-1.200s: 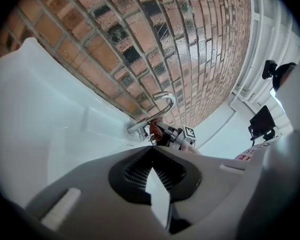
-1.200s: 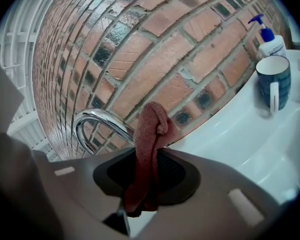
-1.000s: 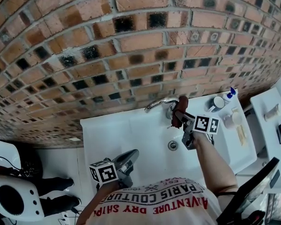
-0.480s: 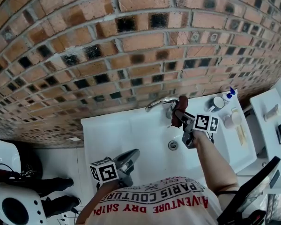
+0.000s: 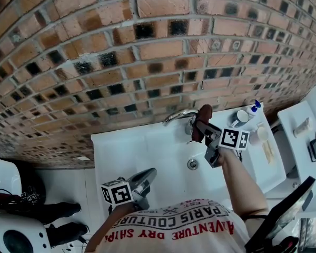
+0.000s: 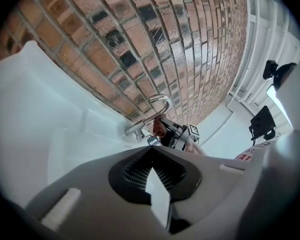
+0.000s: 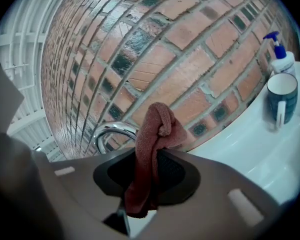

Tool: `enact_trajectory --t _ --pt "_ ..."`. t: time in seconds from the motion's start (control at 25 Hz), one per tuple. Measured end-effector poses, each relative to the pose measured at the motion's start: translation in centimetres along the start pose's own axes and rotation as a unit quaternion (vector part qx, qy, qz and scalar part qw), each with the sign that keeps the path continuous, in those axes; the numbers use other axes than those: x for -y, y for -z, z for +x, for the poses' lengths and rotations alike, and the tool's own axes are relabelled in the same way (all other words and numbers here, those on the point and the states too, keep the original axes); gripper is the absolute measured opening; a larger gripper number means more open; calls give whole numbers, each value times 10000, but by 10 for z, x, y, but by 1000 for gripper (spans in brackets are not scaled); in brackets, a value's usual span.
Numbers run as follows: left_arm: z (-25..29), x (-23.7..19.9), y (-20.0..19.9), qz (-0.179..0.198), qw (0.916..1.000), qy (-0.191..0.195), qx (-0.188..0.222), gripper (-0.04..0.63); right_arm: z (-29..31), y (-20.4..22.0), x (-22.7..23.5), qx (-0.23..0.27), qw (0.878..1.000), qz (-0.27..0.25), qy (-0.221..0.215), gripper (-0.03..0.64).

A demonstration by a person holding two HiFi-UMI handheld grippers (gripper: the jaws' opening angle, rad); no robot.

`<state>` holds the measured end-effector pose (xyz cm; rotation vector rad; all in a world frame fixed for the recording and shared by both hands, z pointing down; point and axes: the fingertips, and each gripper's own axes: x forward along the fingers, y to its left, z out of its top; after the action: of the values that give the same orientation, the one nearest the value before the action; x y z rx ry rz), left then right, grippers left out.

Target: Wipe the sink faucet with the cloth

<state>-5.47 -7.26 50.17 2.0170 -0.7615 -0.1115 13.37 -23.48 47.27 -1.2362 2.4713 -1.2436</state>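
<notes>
Cloth (image 5: 201, 123), reddish-brown, sits clamped in the right gripper's (image 5: 204, 128) jaws just beside the faucet's (image 5: 177, 115) base, centre right of the head view. Wiping looks barely begun, with the curved spout left to do. The left gripper (image 5: 141, 181), jaws together and empty, hangs lower centre over the white sink (image 5: 142, 152). A brick wall (image 5: 147, 46) fills the upper frame, with a mug (image 5: 244, 116) at right.

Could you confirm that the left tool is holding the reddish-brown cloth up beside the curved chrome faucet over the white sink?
Not quite: it is the right tool that is shut on the reddish-brown cloth beside the curved chrome faucet over the white sink. The right gripper view shows the cloth pinched between that tool's jaws.
</notes>
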Motion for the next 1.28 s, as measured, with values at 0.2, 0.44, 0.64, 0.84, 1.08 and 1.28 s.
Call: enact_trajectory --t 0.2,0.44,0.64,0.84,1.08,1.28 --pt "-3 4 0 25 9999 73 70 3 -8 -12 -26 129 9997 -139 -177 94" --pt "-8 10 1 -41 9996 242 125 3 -10 -19 -63 217 9981 -352 -456 94" --pt "-11 11 1 -76 9993 328 140 3 -4 -15 -89 121 9954 -663 -682 94" --pt "-11 10 -1 -48 9992 348 165 3 8 0 -117 -68 9912 -746 -1089 94" --pt "-13 5 -4 -2 9994 306 185 3 26 31 -129 -554 9873 -860 -1216 94" --pt "-15 3 -4 -98 9992 354 182 3 39 47 -126 -728 9873 -754 -1195 95"
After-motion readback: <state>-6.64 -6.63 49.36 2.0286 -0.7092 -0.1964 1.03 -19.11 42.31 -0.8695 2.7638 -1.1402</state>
